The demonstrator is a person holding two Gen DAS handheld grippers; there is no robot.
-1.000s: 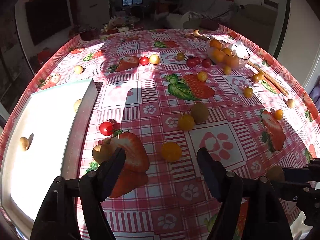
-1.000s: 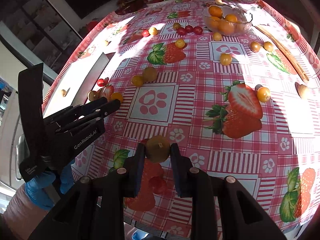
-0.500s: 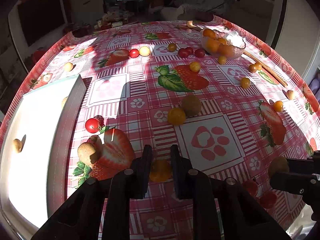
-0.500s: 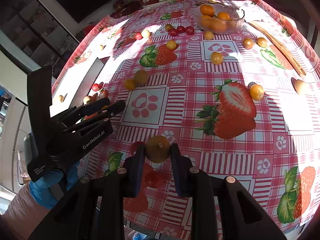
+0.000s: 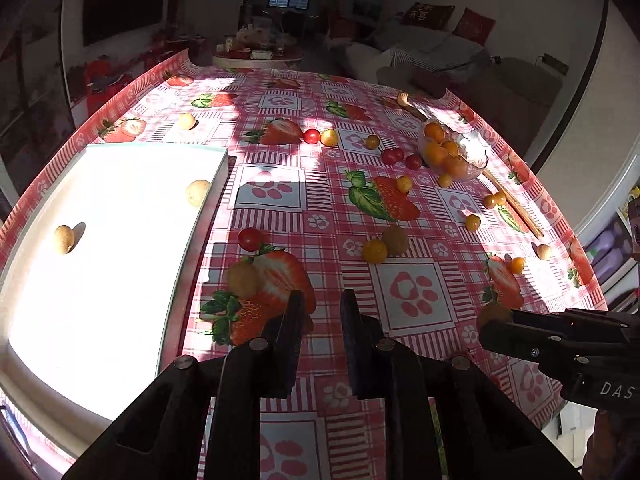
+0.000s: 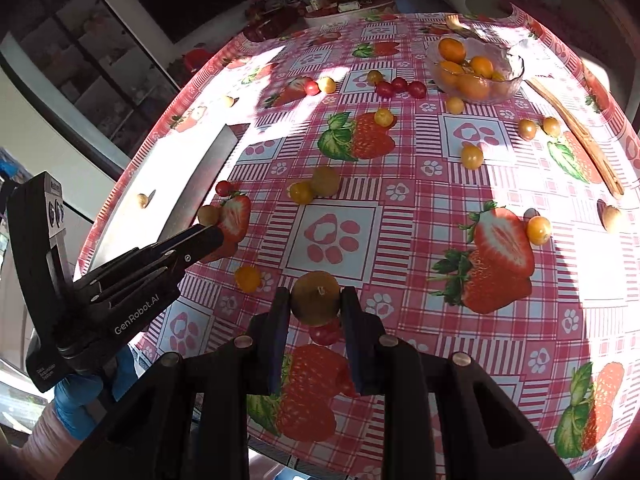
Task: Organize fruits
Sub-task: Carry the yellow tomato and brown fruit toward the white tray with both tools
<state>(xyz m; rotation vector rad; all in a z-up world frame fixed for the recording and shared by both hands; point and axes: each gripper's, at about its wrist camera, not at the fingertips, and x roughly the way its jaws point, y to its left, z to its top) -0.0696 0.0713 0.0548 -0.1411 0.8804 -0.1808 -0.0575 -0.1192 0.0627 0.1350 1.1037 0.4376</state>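
Note:
My right gripper [image 6: 316, 300] is shut on a round brown-green fruit [image 6: 315, 298], held above the table's near edge. My left gripper [image 5: 322, 308] is nearly shut with nothing between its fingers; it also shows in the right wrist view [image 6: 208, 236]. An orange-yellow fruit [image 6: 247, 279] lies on the cloth beside and below the left gripper. A white tray [image 5: 24, 344] at left holds two tan fruits [image 5: 64, 239]. A glass bowl [image 5: 478, 156] of orange fruits stands at far right. Loose red, yellow and brown fruits lie scattered on the cloth.
The table has a red checked strawberry cloth [image 5: 412, 292]. A wooden stick [image 6: 580, 132] lies near the right edge. A red tomato [image 6: 325, 334] lies under my right gripper. A tan fruit [image 5: 242, 279] and a red tomato [image 5: 249, 239] lie beside the tray.
My left gripper closed around the orange-yellow fruit, then rose without it; the fruit stays on the cloth. My right gripper kept its fruit and lifted a little.

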